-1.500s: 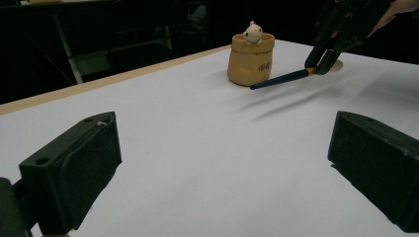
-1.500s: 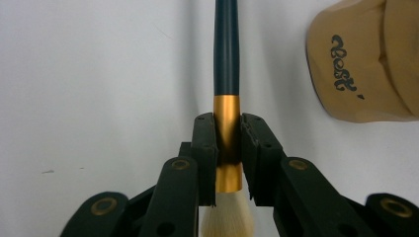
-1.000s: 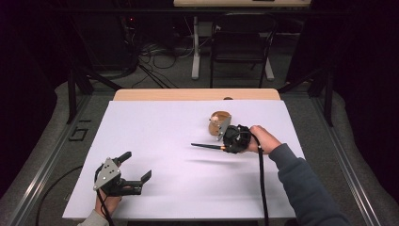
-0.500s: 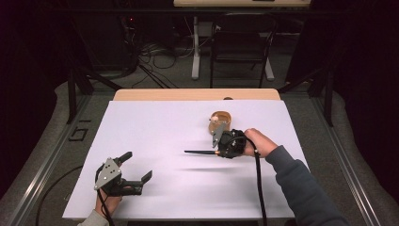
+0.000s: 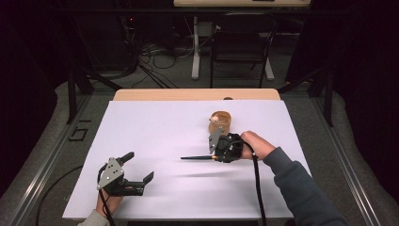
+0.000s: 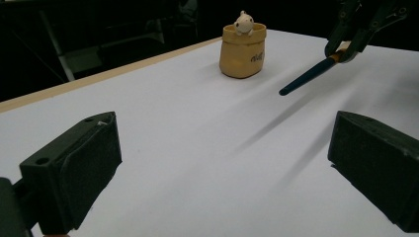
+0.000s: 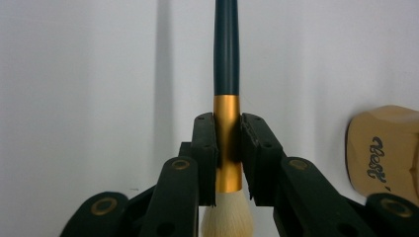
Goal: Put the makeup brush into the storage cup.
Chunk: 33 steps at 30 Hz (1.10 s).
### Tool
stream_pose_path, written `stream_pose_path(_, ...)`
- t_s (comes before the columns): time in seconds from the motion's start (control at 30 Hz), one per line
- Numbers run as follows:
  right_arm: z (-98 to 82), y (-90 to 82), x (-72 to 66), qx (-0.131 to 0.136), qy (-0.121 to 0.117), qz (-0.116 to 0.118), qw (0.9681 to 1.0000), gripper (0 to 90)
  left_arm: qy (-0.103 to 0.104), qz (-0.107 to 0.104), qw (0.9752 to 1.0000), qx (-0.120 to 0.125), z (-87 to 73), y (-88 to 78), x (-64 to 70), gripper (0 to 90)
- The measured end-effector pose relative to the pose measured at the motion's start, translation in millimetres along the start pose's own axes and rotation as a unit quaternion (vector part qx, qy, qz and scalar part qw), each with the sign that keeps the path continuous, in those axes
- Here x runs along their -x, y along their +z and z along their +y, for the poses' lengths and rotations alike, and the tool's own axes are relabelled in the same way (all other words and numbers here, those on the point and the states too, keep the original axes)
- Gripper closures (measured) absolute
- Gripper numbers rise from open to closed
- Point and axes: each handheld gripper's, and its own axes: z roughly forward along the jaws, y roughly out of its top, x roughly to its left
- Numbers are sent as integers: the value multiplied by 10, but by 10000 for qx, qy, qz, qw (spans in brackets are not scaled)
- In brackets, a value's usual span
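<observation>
A brush with a dark handle [image 5: 196, 157], gold ferrule and pale bristles is held level above the white table, handle pointing left. My right gripper [image 5: 214, 156] is shut on it. In the right gripper view its jaws clamp the gold ferrule [image 7: 228, 143], with the handle [image 7: 226, 49] running ahead. A tan sack-shaped pot [image 5: 220, 120] with a small white figure on its rim stands just beyond that gripper. My left gripper [image 5: 138, 167] rests open and empty at the front left. Its own view looks past wide-apart jaws at the pot [image 6: 242, 52] and the brush [image 6: 309, 74].
White paper [image 5: 155, 127] covers the table, with a wooden strip [image 5: 188, 94] bare along the far edge. Chairs, table legs and cables stand on the dark floor beyond. A black cable [image 5: 257, 188] trails from the right gripper toward the front edge.
My right gripper has carried the brush a little left and toward the front, away from the pot. The left gripper has stayed put.
</observation>
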Motion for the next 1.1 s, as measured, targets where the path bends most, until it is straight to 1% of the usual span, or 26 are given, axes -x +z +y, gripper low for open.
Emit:
stream_pose_path(0.1,24,15,-22,8,-50,18,10000,772,38,-63,10000,-57,2,10,8,0)
stream_pose_path(0.13,33,17,-20,14,-99,62,9999,772,64,-75,9999,-80,4,13,12,0)
stream_pose_path(0.17,42,16,-31,-24,-84,39,10000,772,94,-89,9999,-101,7,14,14,0)
stream_pose_path(0.4,75,41,-47,39,-132,62,9999,772,100,-202,9995,-203,22,45,16,0)
stream_pose_path(0.47,84,44,-50,27,-169,57,9998,772,95,-259,9992,-279,31,60,16,1)
stream_pose_path(0.53,93,54,-57,53,-181,86,9998,772,146,-332,9984,-433,36,84,24,2)
stream_pose_path(0.67,119,64,-71,47,-253,104,9996,772,241,-522,9960,-689,66,147,40,2)
stream_pose_path(0.73,132,69,-78,53,-271,124,9995,772,315,-617,9942,-820,101,185,48,1)
stream_pose_path(0.87,162,76,-88,36,-340,129,9993,772,420,-672,9918,-1001,168,242,75,1)
stream_pose_path(0.9,171,76,-90,23,-369,137,9992,772,468,-670,9907,-1084,180,258,88,1)
stream_pose_path(0.93,179,82,-90,43,-395,156,9991,772,511,-697,9891,-1191,194,278,97,1)
stream_pose_path(1.0,199,83,-97,13,-409,138,9991,772,537,-792,9860,-1362,220,318,108,1)
stream_pose_path(1.1,225,79,-102,31,-451,145,9989,772,569,-882,9833,-1490,255,376,112,1)
